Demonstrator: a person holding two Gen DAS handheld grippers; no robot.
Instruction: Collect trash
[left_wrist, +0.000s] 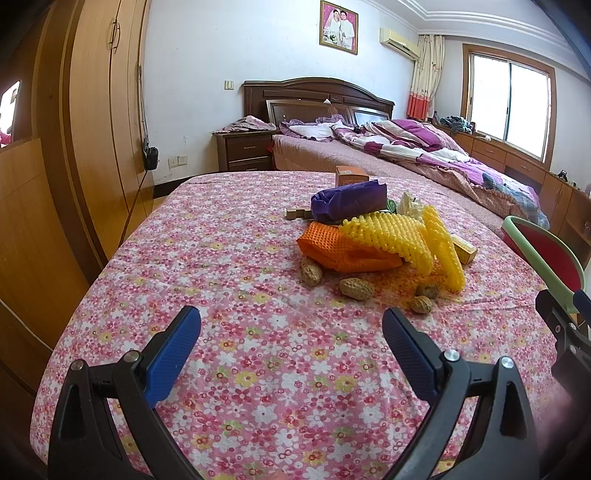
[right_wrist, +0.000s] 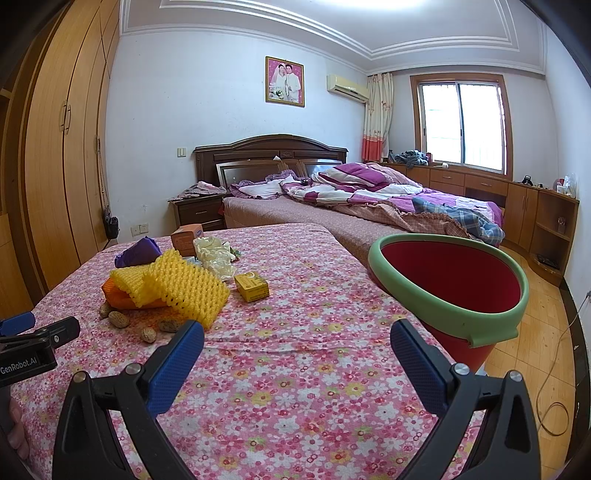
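Hovering low over the floral-covered desk (left_wrist: 229, 258), the left gripper (left_wrist: 291, 332) has its blue fingers (left_wrist: 173, 350) spread wide, grasping nothing. The right gripper (right_wrist: 297, 343) is likewise released and empty. The trash sits piled ahead: yellow foam netting (left_wrist: 399, 236) draped over an orange net (left_wrist: 332, 247), a purple wrapper (left_wrist: 347, 201) behind, peanut shells (left_wrist: 356, 288) in front. A red bin (right_wrist: 454, 280) with a green rim stands at the desk's right edge.
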